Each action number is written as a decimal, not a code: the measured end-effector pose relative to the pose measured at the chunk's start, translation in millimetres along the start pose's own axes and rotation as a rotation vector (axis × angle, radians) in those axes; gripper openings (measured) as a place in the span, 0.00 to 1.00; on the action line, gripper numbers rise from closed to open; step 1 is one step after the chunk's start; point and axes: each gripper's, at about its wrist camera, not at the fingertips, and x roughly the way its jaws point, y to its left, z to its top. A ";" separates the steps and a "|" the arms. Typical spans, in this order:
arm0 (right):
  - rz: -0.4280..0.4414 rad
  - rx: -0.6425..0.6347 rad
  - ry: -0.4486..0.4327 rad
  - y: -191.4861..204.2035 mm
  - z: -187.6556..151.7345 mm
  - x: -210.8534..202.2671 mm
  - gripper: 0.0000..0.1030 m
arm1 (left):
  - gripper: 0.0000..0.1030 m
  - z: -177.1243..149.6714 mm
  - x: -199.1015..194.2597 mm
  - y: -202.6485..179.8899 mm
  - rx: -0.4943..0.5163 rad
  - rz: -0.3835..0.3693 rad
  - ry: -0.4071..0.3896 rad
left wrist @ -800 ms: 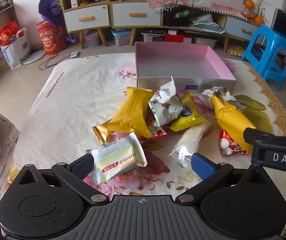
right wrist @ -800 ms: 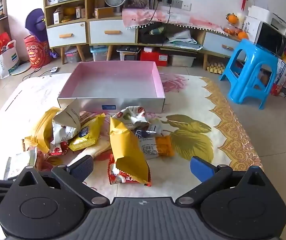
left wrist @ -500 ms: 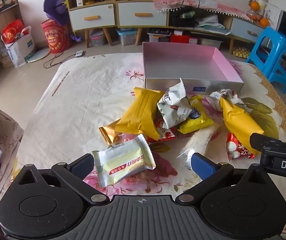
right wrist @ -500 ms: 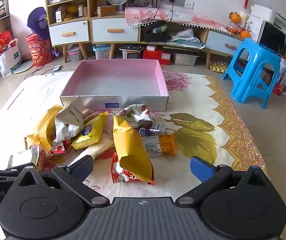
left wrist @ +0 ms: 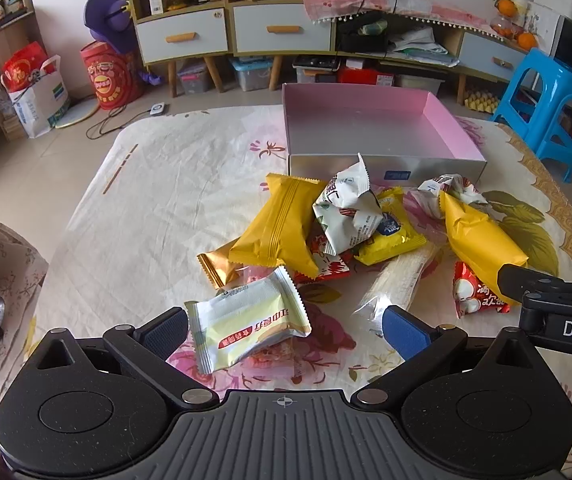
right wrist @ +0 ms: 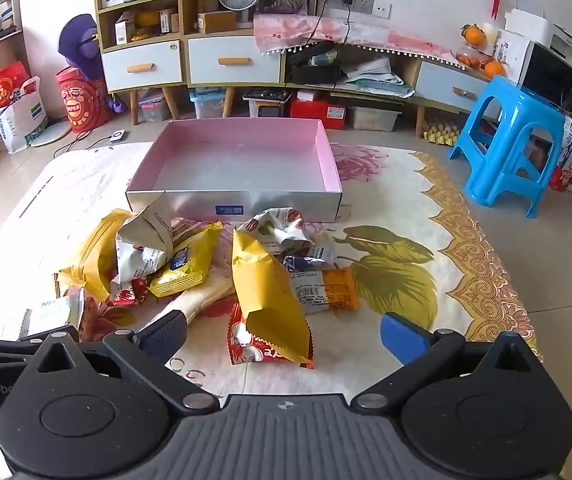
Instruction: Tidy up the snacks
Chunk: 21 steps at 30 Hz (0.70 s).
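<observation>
Nothing had been sorted yet: the pink box (right wrist: 241, 164) sat empty, and the snacks (left wrist: 350, 232) lay heaped on the cloth (left wrist: 157, 200) just before it. The left gripper (left wrist: 283, 324) and right gripper (right wrist: 283, 332) both gaped wide, holding nothing. Only the left view showed the white packet (left wrist: 247, 322) whole; only the right showed the orange packet (right wrist: 336, 288).
</observation>
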 end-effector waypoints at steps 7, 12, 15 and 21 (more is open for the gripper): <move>0.004 0.008 0.007 0.4 -1.0 1.2 0.92 | 1.00 -0.5 0.5 -0.1 -0.002 -0.001 0.001; 0.005 0.008 0.010 0.3 -0.5 1.4 0.92 | 1.00 -0.6 0.6 0.0 -0.002 -0.001 0.002; 0.005 0.008 0.011 0.5 -0.6 1.7 0.92 | 1.00 -0.6 0.6 0.0 -0.002 -0.002 0.002; 0.004 0.009 0.011 0.6 -0.6 1.7 0.92 | 1.00 -0.6 0.7 0.1 -0.002 -0.001 0.002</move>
